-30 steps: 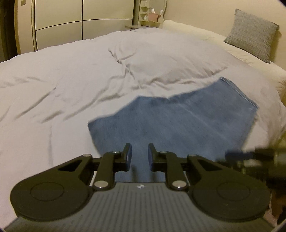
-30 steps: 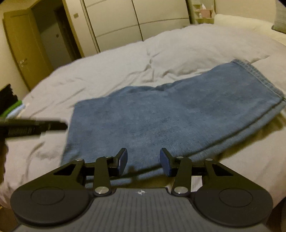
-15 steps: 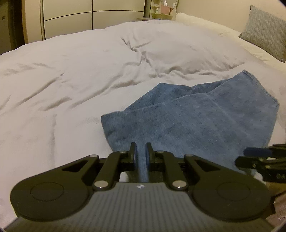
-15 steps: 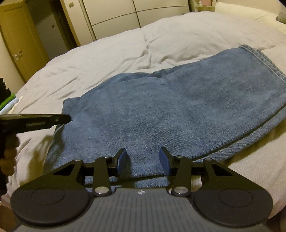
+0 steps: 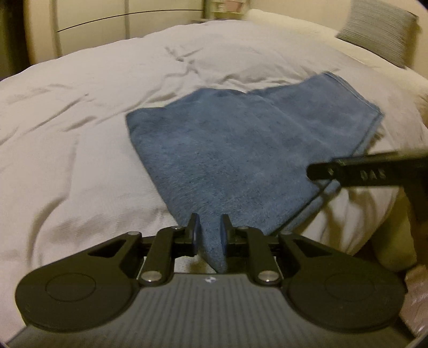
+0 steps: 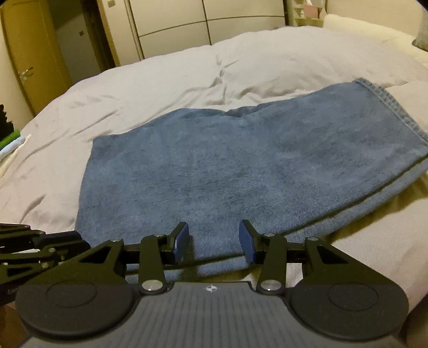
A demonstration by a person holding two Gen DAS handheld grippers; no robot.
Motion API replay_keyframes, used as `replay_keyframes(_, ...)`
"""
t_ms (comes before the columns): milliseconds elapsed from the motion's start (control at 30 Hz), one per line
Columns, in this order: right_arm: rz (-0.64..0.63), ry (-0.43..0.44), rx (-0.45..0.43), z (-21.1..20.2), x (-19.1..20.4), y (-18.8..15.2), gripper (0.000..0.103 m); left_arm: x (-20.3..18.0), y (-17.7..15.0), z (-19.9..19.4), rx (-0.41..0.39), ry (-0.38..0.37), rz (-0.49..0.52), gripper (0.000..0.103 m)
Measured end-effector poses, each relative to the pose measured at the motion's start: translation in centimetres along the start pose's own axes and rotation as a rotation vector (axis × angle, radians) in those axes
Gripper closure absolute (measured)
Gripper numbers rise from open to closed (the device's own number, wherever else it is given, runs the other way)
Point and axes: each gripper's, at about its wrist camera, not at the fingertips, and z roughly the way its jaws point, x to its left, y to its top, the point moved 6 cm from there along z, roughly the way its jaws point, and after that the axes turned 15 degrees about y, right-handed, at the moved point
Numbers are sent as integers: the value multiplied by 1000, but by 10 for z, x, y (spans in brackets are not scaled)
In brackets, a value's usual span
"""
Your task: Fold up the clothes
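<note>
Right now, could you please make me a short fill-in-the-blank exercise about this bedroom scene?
1. The folded jeans are ___ in colour.
2. They lie on a ___.
3. At the far side of the left wrist view stands a grey striped ___.
4. The door left of the wardrobe is ___ in colour.

Missing words: blue; bed; cushion; yellow.

One folded blue garment [image 6: 240,171], one bed [image 6: 160,80], one grey cushion [image 5: 379,29], two grippers.
</note>
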Motion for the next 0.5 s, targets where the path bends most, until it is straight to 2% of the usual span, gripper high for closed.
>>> replay_keyframes(100, 23, -20, -11, -12, 1, -3, 44, 4, -3, -15, 31, 46, -22, 90)
replay_keyframes(233, 59, -58, -23, -34, -2, -10, 33, 11, -15, -37, 54, 68, -62, 88)
replay_keyframes(333, 62, -79, -49, -52, -1, -16, 20, 16, -20, -54, 60, 70, -92, 86)
replay_keyframes(500, 6, -94, -99, -82, 6, -29, 17, 22, -29, -80, 55, 84, -98, 85)
